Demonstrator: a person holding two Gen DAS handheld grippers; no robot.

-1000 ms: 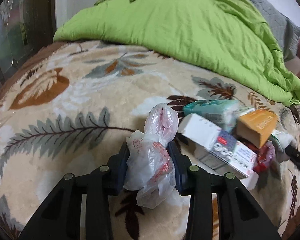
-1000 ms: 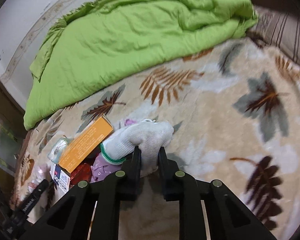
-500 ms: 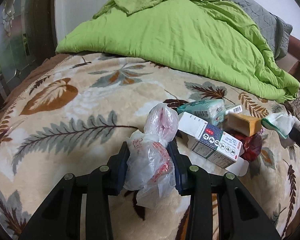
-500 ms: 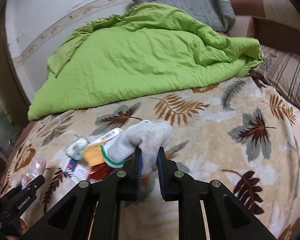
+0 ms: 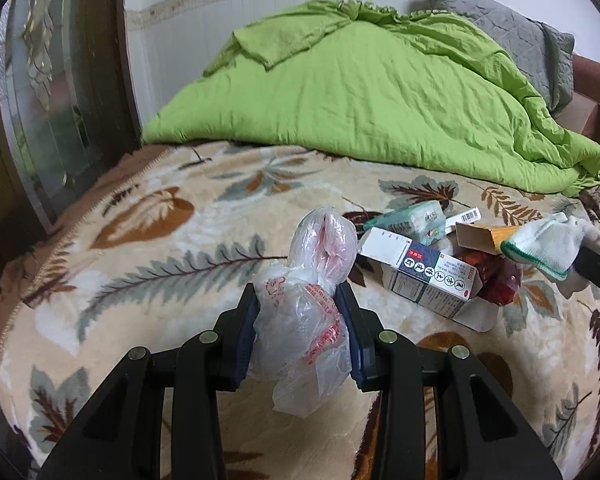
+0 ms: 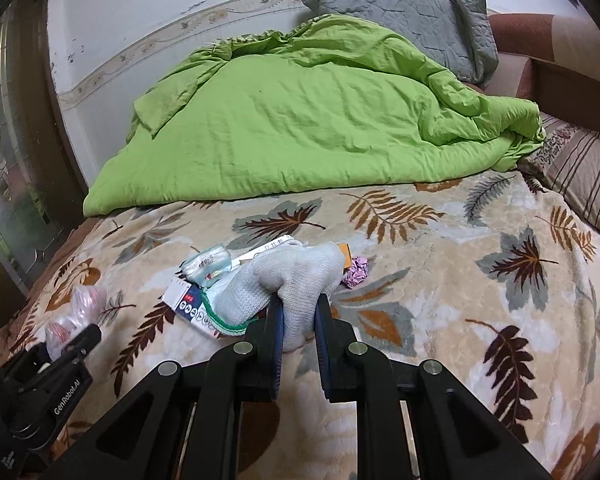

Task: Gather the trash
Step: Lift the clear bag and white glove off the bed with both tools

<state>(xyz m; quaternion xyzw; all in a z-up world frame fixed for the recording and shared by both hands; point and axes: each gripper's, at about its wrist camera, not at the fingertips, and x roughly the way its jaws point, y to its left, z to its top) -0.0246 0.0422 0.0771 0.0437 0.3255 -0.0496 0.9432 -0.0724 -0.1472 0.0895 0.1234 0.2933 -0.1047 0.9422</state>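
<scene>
A leaf-print blanket [image 6: 440, 280] covers the bed, with a rumpled green quilt [image 6: 300, 128] heaped at the far side. On the blanket lies a small pile of trash: a long white carton [image 5: 428, 276] with its end flap open, what is inside hidden, a teal tissue pack [image 5: 416, 220] and a crumpled pink paper [image 6: 356, 272]. The left gripper [image 5: 300, 320] has its jaws pinched on a knotted clear plastic bag [image 5: 312, 280]; the right gripper [image 6: 298, 320], nearly closed, clamps a white glove [image 6: 284, 280]. Both have lifted and drawn back from the pile since a second ago.
</scene>
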